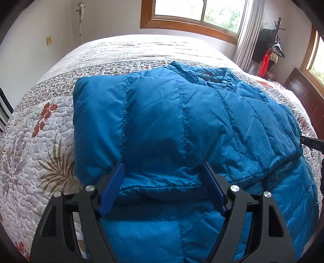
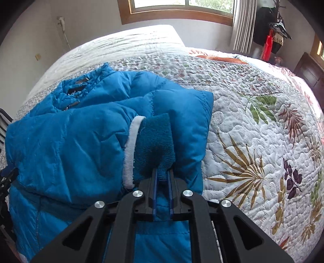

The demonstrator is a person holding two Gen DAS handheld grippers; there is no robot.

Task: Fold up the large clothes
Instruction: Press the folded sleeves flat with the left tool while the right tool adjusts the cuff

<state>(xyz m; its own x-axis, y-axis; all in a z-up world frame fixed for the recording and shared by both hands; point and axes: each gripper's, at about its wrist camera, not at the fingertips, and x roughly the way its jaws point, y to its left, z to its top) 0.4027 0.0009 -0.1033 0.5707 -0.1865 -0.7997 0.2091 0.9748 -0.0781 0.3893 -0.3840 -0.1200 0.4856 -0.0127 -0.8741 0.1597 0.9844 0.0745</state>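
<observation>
A blue quilted puffer jacket [image 1: 172, 125] lies partly folded on the bed, its collar at the far side; it also shows in the right wrist view [image 2: 70, 137]. My left gripper [image 1: 162, 168] is open, its blue pads on either side of a puffy fold at the jacket's near edge, not pinching it. My right gripper [image 2: 162, 172] is shut on the knitted blue sleeve cuff [image 2: 156, 139] with a white band, held over the folded sleeve at the jacket's right side.
The bed has a white quilt with leaf and flower prints [image 2: 253, 141], bare to the right and far side. A window [image 1: 198, 14], a curtain [image 1: 247, 40], a coat stand with clothes [image 1: 271, 50] and a dark wooden headboard [image 1: 303, 95] stand around it.
</observation>
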